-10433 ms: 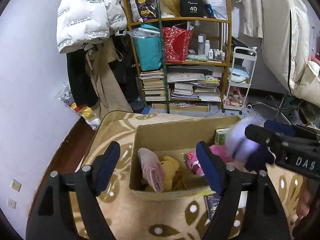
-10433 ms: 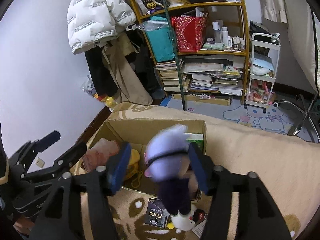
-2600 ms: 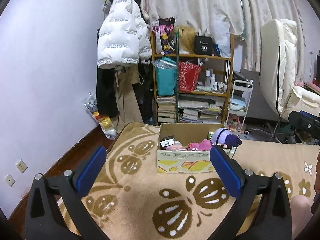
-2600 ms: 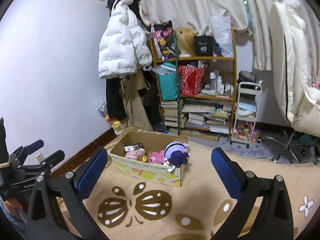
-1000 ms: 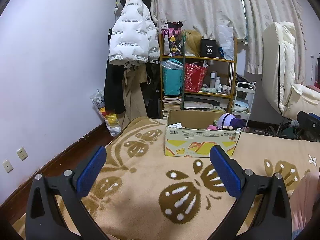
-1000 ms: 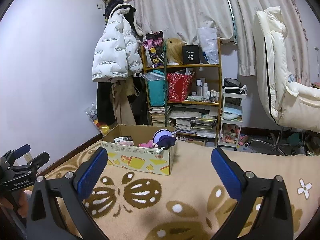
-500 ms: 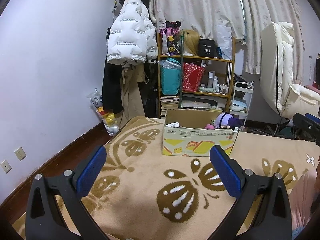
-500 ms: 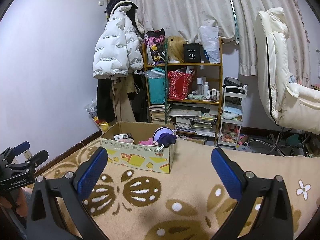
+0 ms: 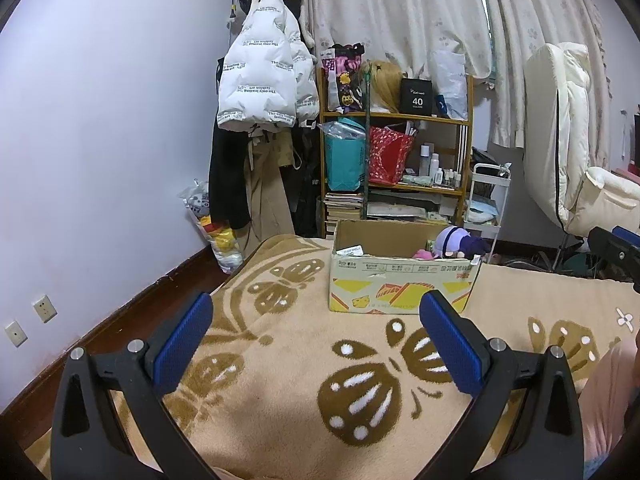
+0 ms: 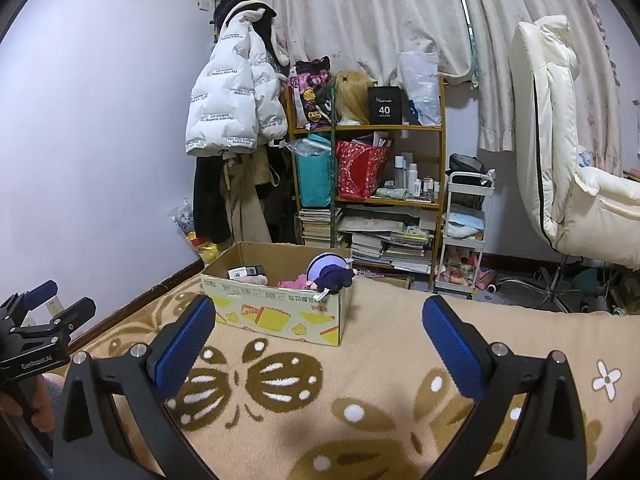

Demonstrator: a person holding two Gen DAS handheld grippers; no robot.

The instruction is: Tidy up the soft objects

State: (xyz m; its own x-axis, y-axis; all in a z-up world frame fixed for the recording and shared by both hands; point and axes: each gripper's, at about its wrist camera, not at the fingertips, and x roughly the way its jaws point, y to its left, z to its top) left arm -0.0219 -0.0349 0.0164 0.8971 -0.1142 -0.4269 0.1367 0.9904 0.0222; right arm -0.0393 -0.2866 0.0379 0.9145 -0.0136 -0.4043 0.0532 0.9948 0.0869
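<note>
Both grippers, left [image 9: 316, 344] and right [image 10: 318, 344], spread wide, empty. Toys sit in box [image 10: 280, 312]; task appears complete, so hold clear.

A lived-in room of a home, likely a bedroom. A white puffer jacket [image 9: 260, 80] and coats hang on the wall beside floral curtains [image 9: 400, 16]. A wooden shelf [image 10: 368, 168] holds books, bags and bottles; next to it stands a small white cart [image 10: 466, 232]. A tan butterfly-patterned blanket [image 9: 304, 360] carries a cardboard box [image 9: 400, 280] of plush toys, and a cream recliner [image 10: 560, 140] stands to the right.
</note>
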